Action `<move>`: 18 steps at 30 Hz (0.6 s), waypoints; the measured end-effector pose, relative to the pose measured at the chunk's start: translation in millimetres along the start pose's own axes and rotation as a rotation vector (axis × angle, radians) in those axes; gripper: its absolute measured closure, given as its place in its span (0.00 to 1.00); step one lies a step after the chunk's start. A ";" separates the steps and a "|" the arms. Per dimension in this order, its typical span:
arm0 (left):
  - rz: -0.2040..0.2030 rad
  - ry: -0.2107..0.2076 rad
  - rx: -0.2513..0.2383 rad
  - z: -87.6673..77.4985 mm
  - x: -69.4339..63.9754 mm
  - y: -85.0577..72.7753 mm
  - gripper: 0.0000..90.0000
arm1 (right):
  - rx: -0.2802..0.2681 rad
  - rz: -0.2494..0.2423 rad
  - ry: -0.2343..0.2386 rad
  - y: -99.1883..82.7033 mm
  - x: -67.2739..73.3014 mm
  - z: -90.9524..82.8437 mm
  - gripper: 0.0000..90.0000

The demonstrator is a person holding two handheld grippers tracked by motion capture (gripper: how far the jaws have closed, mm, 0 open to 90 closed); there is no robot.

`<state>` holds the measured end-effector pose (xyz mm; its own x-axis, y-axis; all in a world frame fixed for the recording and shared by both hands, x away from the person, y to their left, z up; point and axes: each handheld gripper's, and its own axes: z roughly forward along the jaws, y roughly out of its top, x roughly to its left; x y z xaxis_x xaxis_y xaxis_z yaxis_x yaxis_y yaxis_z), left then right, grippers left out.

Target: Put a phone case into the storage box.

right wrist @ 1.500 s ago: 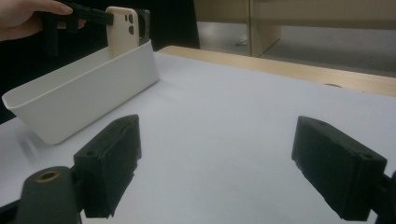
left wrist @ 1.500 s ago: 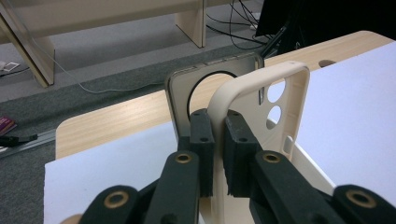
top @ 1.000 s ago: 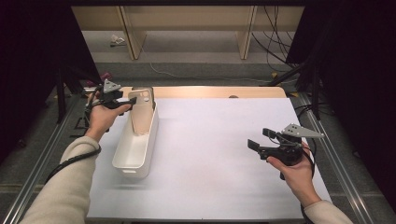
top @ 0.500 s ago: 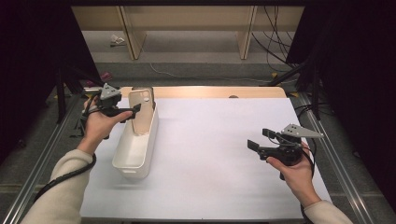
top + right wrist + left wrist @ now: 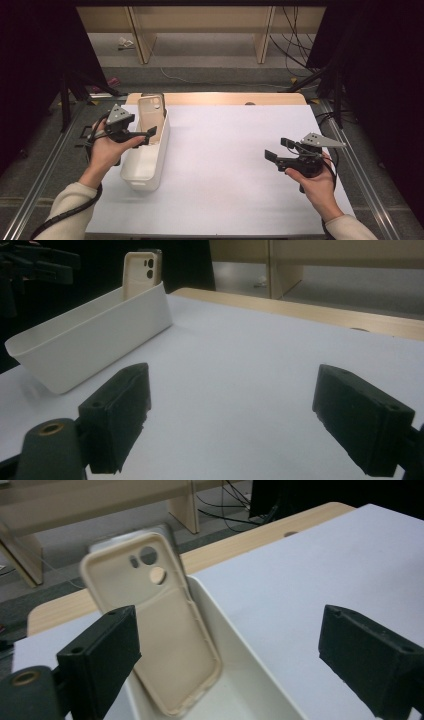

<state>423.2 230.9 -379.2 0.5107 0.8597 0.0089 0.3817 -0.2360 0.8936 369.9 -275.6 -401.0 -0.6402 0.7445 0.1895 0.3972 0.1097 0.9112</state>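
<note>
While the beige phone case (image 5: pixel 151 116) leans upright at the far end of the white bin (image 5: pixel 145 162), the left tongs (image 5: pixel 150 134), just opened, hang empty beside it; the right tongs (image 5: pixel 274 159) gape above the bench (image 5: pixel 225 150).

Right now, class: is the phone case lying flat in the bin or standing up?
Standing up. The phone case leans on the bin's far end wall, bottom edge on its floor, top above the rim.
</note>
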 end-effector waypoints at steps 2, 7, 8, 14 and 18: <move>0.009 -0.014 -0.003 -2.0 -7.3 -1.9 0.10 | 0.000 0.000 0.001 -0.1 0.0 0.0 0.18; 0.020 -0.054 -0.013 -6.6 -25.4 -4.9 0.10 | -0.001 0.001 0.001 0.0 0.0 -0.1 0.18; 0.022 -0.062 -0.014 -7.3 -27.8 -5.3 0.10 | -0.001 0.001 0.001 -0.1 0.0 -0.1 0.18; 0.045 -0.102 -0.030 -11.3 -48.4 -13.3 0.10 | 0.001 0.001 0.004 -0.5 0.4 0.5 0.18; 0.051 -0.136 -0.062 -16.3 -61.9 -23.8 0.12 | 0.004 0.000 0.011 -0.9 0.8 0.8 0.18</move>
<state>369.9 190.6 -393.8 0.6295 0.7770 -0.0023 0.3063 -0.2455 0.9197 369.6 -274.6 -402.0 -0.6472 0.7374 0.1934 0.3996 0.1121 0.9098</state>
